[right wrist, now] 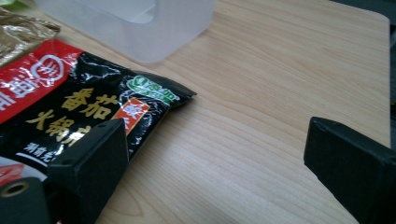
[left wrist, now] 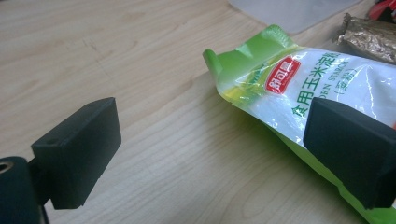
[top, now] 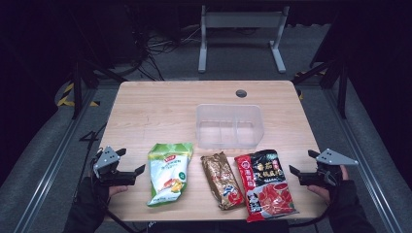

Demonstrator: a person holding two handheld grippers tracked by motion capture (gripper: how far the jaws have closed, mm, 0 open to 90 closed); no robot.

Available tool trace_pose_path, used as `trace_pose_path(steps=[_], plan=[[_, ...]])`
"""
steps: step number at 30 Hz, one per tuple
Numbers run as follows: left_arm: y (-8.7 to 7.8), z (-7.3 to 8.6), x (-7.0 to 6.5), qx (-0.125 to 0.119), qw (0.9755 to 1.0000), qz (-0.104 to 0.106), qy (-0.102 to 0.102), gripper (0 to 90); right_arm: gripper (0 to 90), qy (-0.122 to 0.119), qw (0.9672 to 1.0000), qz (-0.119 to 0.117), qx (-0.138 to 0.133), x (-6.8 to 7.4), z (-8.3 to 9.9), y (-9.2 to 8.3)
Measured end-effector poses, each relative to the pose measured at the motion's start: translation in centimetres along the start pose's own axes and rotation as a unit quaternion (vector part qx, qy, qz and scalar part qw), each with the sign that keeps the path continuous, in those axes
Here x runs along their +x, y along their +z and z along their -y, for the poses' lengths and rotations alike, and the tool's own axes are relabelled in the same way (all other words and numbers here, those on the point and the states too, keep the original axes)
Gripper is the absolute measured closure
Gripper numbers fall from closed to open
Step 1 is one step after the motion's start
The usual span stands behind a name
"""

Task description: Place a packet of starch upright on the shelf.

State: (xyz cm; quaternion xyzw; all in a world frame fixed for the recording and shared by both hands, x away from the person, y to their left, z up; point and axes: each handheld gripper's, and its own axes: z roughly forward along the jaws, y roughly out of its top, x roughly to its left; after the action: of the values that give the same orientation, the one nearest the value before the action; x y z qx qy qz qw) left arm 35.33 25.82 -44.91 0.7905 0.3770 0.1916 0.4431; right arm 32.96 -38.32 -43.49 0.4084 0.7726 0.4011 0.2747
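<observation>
Three food packets lie along the front of the wooden table (top: 160, 104). At the left is a green and white starch bag (top: 167, 173) (left wrist: 299, 88). A gold-brown packet (top: 222, 180) (left wrist: 369, 37) sits in the middle, and a black and red hotpot packet (top: 266, 183) (right wrist: 70, 100) lies at the right. Behind them stands a clear plastic bin (top: 229, 126) (right wrist: 140, 23). My left gripper (top: 130, 162) (left wrist: 210, 154) is open just left of the green bag. My right gripper (top: 302, 163) (right wrist: 219, 158) is open just right of the black packet. Nothing is between either pair of jaws.
A round cable hole (top: 241, 93) is near the table's far edge. A metal bench frame (top: 240, 34) stands on the dark floor beyond, with cables (top: 160, 46) lying nearby. Rails run along both sides of the table.
</observation>
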Motion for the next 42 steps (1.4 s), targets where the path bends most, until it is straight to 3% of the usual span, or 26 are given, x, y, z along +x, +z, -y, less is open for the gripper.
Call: trace_pose_path(steps=[4, 6, 9, 11, 12, 14, 16, 20, 22, 23, 26, 31, 35, 36, 39, 40, 41, 42], plan=[[0.3, 0.3, 0.1, 0.017, 0.9993, 0.028, -0.018, 7.7, 8.0, 0.020, 0.9998, -0.007, -0.004, -0.4, 0.1, -0.1], [0.5, 0.4, 0.1, 0.023, 0.9985, 0.044, -0.024, 8.6, 8.3, 0.013, 0.9999, -0.001, 0.004, -0.3, 0.0, 0.0], [1.2, 0.6, 0.1, 0.045, 0.9954, 0.073, -0.042, 8.8, 9.0, 0.000, 0.9999, 0.002, 0.010, 0.2, -0.2, 0.2], [1.9, 0.5, -0.1, 0.061, 0.9914, 0.101, -0.058, 8.8, 9.3, -0.012, 0.9998, -0.001, 0.014, 0.6, -0.3, 0.4], [2.2, 0.3, -0.1, 0.063, 0.9912, 0.104, -0.051, 8.8, 9.4, -0.014, 0.9998, -0.004, 0.015, 0.7, -0.3, 0.5], [2.9, -0.2, -0.2, 0.068, 0.9885, 0.123, -0.057, 8.7, 9.4, -0.015, 0.9997, -0.009, 0.015, 0.9, -0.4, 0.5], [3.4, -0.6, -0.3, 0.074, 0.9879, 0.126, -0.052, 8.0, 9.5, -0.018, 0.9997, -0.009, 0.014, 1.0, -0.4, 0.5], [5.5, -1.5, -0.5, 0.093, 0.9839, 0.142, -0.057, 6.1, 9.5, -0.018, 0.9997, -0.015, 0.009, 1.0, -0.6, 0.5], [6.2, -1.7, -0.5, 0.101, 0.9842, 0.135, -0.052, 3.9, 9.5, -0.018, 0.9997, -0.013, 0.013, 1.1, -0.5, 0.7], [6.5, -1.9, -0.4, 0.102, 0.9845, 0.131, -0.056, 3.1, 9.7, -0.019, 0.9996, -0.014, 0.014, 1.1, -0.5, 0.7], [7.1, -2.1, 0.0, 0.109, 0.9816, 0.143, -0.065, 3.9, 10.3, -0.023, 0.9995, -0.015, 0.017, 1.2, -0.5, 0.8], [7.7, -2.7, -0.4, 0.118, 0.9779, 0.161, -0.062, 10.7, 10.6, -0.020, 0.9995, -0.017, 0.019, 1.2, -0.5, 0.8], [8.0, -2.3, -0.6, 0.124, 0.9718, 0.186, -0.077, 13.6, 11.0, -0.017, 0.9993, -0.024, 0.024, 1.2, -0.4, 0.8], [7.9, -2.3, -0.7, 0.127, 0.9688, 0.198, -0.078, 17.9, 11.5, -0.015, 0.9992, -0.027, 0.025, 1.2, -0.4, 0.9], [8.0, -2.5, -1.1, 0.139, 0.9640, 0.215, -0.074, 27.7, 12.0, -0.008, 0.9992, -0.030, 0.025, 1.1, -0.5, 0.9], [8.0, -2.5, -1.1, 0.139, 0.9640, 0.215, -0.074, 34.9, 12.0, -0.008, 0.9992, -0.030, 0.025, 1.1, -0.5, 0.9], [8.1, -2.5, -1.2, 0.145, 0.9616, 0.222, -0.071, 34.9, 12.0, -0.006, 0.9992, -0.031, 0.025, 1.1, -0.5, 0.9], [8.1, -2.5, -1.4, 0.147, 0.9611, 0.224, -0.068, 46.0, 12.2, -0.001, 0.9992, -0.030, 0.025, 1.0, -0.5, 0.9]])
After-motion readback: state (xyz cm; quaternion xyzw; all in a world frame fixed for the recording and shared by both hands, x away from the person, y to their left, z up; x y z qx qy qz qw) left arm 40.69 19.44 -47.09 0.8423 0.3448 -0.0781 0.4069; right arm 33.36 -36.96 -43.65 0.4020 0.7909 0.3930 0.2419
